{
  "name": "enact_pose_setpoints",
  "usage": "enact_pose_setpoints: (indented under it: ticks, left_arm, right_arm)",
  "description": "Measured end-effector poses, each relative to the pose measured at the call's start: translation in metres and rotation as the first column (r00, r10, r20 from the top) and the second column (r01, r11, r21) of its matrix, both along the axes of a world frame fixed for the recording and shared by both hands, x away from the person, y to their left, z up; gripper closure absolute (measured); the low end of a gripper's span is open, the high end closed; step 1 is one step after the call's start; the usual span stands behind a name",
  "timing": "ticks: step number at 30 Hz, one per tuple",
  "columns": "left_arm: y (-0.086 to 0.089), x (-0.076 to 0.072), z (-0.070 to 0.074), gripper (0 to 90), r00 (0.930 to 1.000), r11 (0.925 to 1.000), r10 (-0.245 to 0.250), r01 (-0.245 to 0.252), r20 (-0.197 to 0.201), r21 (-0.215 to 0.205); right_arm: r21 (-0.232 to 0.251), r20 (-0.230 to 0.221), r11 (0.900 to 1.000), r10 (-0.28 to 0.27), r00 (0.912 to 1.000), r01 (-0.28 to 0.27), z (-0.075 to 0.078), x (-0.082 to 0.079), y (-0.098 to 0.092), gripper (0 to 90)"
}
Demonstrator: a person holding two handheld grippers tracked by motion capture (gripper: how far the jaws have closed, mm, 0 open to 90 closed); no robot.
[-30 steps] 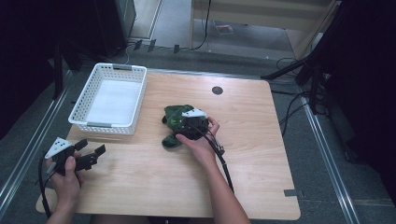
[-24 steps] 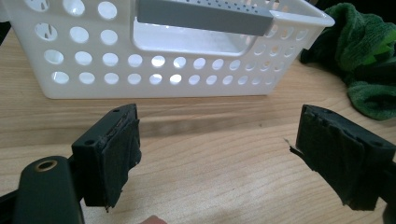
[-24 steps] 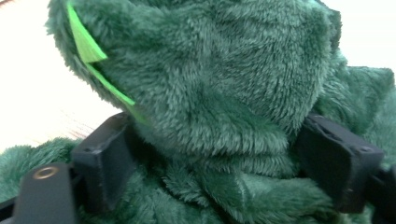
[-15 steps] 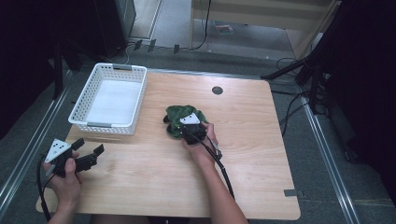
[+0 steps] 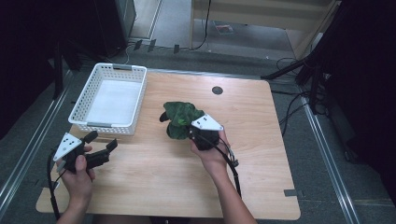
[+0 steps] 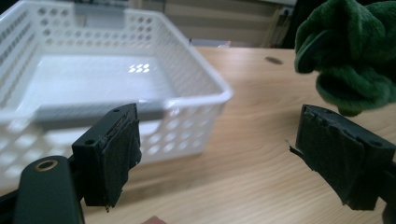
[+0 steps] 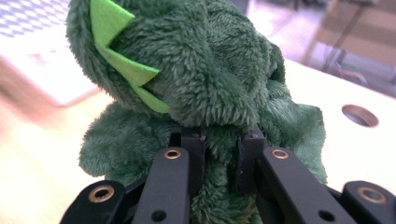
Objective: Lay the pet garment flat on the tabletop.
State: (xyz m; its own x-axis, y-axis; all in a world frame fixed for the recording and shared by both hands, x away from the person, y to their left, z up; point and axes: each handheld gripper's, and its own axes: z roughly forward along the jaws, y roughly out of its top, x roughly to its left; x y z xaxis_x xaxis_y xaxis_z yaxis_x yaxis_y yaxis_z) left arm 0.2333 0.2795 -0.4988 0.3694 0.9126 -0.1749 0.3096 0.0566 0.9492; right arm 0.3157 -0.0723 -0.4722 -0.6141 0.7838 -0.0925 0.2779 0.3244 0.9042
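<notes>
Right gripper [image 5: 190, 132]: we see its jaws, which have just been closing, pinched tight on the green plush toy [image 5: 180, 119], with fur bunched between the pads [image 7: 198, 161].
Green plush toy: we find it near the middle of the wooden table [image 5: 261, 154], held up off the tabletop; light green felt spikes [image 7: 126, 65] show in the right gripper view.
Left gripper [image 5: 100, 142]: we see its jaws spread wide with nothing between them, over the table's near left corner.
White basket [image 5: 135, 100]: we place it at the table's far left, beyond the left gripper.
Round hole [image 5: 217, 90]: we note it in the tabletop, beyond the toy.
</notes>
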Motion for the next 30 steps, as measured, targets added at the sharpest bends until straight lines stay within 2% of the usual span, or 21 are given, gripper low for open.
enact_pose_setpoints:
  ticks: [3,5,7,9,10,11,12,13,14,16,17,18,19,20,22,25,27,28,30]
  left_arm:
    - [-0.021,0.007,0.013,14.2,0.9986,0.9990,-0.044,0.044,0.030,-0.001]
    - [-0.033,0.009,0.017,14.3,0.9962,0.9967,-0.080,0.081,0.032,-0.010]
    - [-0.044,0.008,0.014,14.2,0.9930,0.9934,-0.115,0.115,0.029,-0.001]
    - [-0.056,0.006,0.006,14.2,0.9864,0.9861,-0.164,0.164,0.008,0.027]
    - [-0.063,0.005,-0.001,14.2,0.9803,0.9791,-0.197,0.197,-0.008,0.049]
    - [-0.067,0.005,-0.006,14.2,0.9753,0.9728,-0.220,0.221,-0.026,0.070]
    - [-0.070,0.005,-0.012,14.2,0.9706,0.9677,-0.236,0.239,-0.046,0.078]
    - [-0.072,0.005,-0.015,14.2,0.9673,0.9649,-0.247,0.251,-0.059,0.078]
    - [-0.074,0.006,-0.019,14.2,0.9630,0.9620,-0.258,0.264,-0.077,0.071]
    - [-0.075,0.008,-0.023,14.2,0.9560,0.9587,-0.276,0.281,-0.100,0.043]
    - [-0.075,0.010,-0.025,14.2,0.9517,0.9561,-0.285,0.291,-0.113,0.035]
    - [-0.075,0.012,-0.028,14.9,0.9468,0.9531,-0.295,0.301,-0.128,0.030]
    - [-0.075,0.014,-0.029,14.9,0.9451,0.9525,-0.297,0.303,-0.137,0.028]
    - [-0.075,0.015,-0.031,15.7,0.9451,0.9539,-0.293,0.299,-0.145,0.025]
    - [-0.073,0.016,-0.033,22.6,0.9484,0.9594,-0.277,0.282,-0.155,0.013]
    - [-0.069,0.017,-0.035,24.3,0.9488,0.9602,-0.276,0.279,-0.153,-0.001]
    - [-0.067,0.018,-0.036,29.3,0.9517,0.9648,-0.260,0.263,-0.163,-0.004]
    - [-0.065,0.018,-0.037,29.9,0.9504,0.9641,-0.263,0.265,-0.167,-0.005]
    - [-0.063,0.019,-0.039,29.9,0.9499,0.9652,-0.260,0.261,-0.173,-0.018]
  right_arm:
    - [-0.010,0.018,0.999,0.047,0.9987,-0.047,0.004,-0.025,0.001,78.7]
    - [0.003,0.001,0.998,0.063,0.9980,-0.063,0.001,-0.041,0.000,78.2]
    - [0.021,-0.029,0.997,0.079,0.9965,-0.078,-0.010,-0.056,-0.002,74.1]
    - [0.071,-0.076,0.992,0.106,0.9915,-0.100,-0.023,-0.064,-0.005,62.3]
    - [0.096,-0.093,0.989,0.123,0.9880,-0.114,-0.031,-0.068,-0.007,53.7]
    - [0.088,-0.119,0.987,0.146,0.9821,-0.136,-0.040,-0.070,-0.008,45.1]
    - [0.054,-0.146,0.987,0.161,0.9761,-0.155,-0.044,-0.070,-0.008,36.8]
    - [0.043,-0.164,0.985,0.174,0.9711,-0.169,-0.045,-0.070,-0.009,34.2]
    - [0.059,-0.168,0.983,0.183,0.9686,-0.175,-0.044,-0.071,-0.010,34.2]
    - [0.135,-0.154,0.972,0.210,0.9655,-0.190,-0.037,-0.072,-0.015,34.0]
    - [0.150,-0.150,0.970,0.215,0.9652,-0.193,-0.035,-0.072,-0.016,34.0]
    - [0.138,-0.134,0.970,0.219,0.9665,-0.201,-0.027,-0.071,-0.014,34.0]
    - [0.138,-0.134,0.970,0.219,0.9665,-0.201,-0.027,-0.071,-0.014,34.0]
    - [0.128,-0.133,0.970,0.222,0.9660,-0.205,-0.025,-0.070,-0.013,33.7]
    - [0.096,-0.114,0.976,0.204,0.9722,-0.194,-0.017,-0.064,-0.008,34.5]
    - [0.073,-0.111,0.981,0.188,0.9759,-0.180,-0.006,-0.051,0.001,34.3]
    - [0.030,-0.139,0.983,0.182,0.9735,-0.179,0.001,-0.037,0.014,32.8]
    - [-0.006,-0.157,0.983,0.179,0.9713,-0.182,0.003,-0.026,0.023,32.5]
    - [-0.049,-0.172,0.977,0.196,0.9654,-0.207,0.004,-0.013,0.037,29.4]
